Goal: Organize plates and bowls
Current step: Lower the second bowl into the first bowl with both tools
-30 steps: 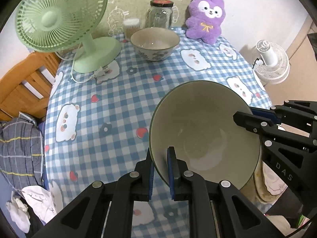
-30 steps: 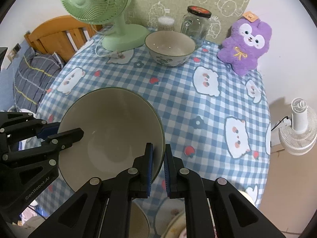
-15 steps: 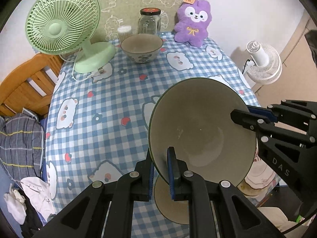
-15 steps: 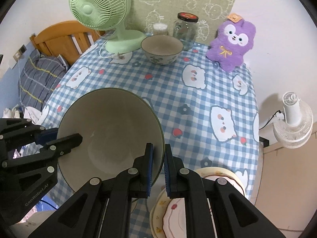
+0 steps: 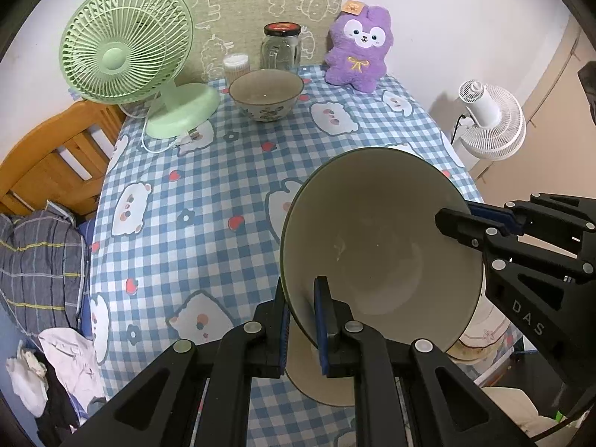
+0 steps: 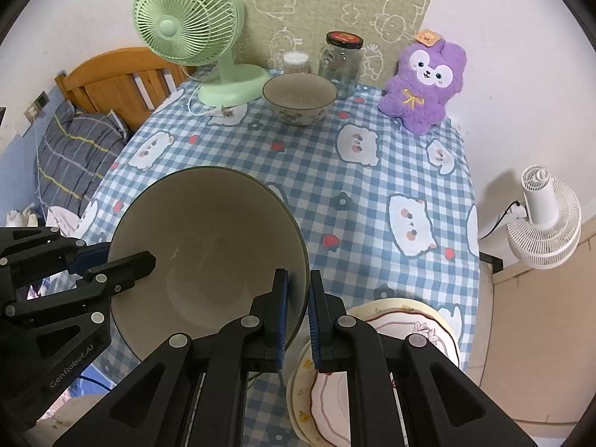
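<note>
On the left, our left gripper [image 5: 300, 320] had its fingers pinching the near-left rim of the large bowl [image 5: 376, 246], one pad inside the wall and one outside. The bowl hung in the air above the near part of the table [image 5: 208, 171], tipped so its pale inside faced us, with a dark green edge running round it. On the right, our right gripper [image 6: 296, 320] pinched the opposite side of the same rim in the same way, so the bowl was carried between the two.

We judged it glazed ceramic: stiff, fairly heavy for its width, smooth enough to slide in the pads, and liable to chip or break if dropped. The rim was the only place thin enough to take hold of, and two grips on opposite sides seemed right to keep it from swinging.

Below it sat a stack of plates [image 6: 406, 335] at the near edge. Farther back stood a smaller patterned bowl [image 6: 300, 100], between the green fan [image 6: 186, 26] and the purple plush toy [image 6: 424, 85], and in front of a glass jar [image 6: 341, 63].
</note>
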Tool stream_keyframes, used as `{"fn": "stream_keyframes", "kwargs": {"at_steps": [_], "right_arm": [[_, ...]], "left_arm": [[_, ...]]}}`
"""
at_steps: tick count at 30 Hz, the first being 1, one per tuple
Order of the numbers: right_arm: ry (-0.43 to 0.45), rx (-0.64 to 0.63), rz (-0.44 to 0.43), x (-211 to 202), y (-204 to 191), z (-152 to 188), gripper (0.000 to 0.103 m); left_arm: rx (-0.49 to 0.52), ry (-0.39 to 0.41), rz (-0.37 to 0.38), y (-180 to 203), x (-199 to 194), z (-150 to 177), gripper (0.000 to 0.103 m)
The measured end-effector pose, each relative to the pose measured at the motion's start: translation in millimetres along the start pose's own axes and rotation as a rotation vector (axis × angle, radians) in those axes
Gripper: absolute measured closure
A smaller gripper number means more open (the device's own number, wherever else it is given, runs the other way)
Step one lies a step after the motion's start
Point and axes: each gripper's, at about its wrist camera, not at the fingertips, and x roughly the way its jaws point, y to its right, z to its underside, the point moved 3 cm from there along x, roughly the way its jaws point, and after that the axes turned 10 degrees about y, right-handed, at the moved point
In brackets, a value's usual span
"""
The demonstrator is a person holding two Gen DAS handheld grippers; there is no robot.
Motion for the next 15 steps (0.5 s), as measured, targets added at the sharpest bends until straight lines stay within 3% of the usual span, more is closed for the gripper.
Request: {"fn": "stream_keyframes", "kwargs": {"at_steps": [15], "right_arm": [[-0.046, 0.002, -0.022, -3.4, -13.7, 29.3, 0.091]], "left_arm": [[-0.017, -0.049, -0.001, 3.4, -5.8, 31.0, 0.094]]}}
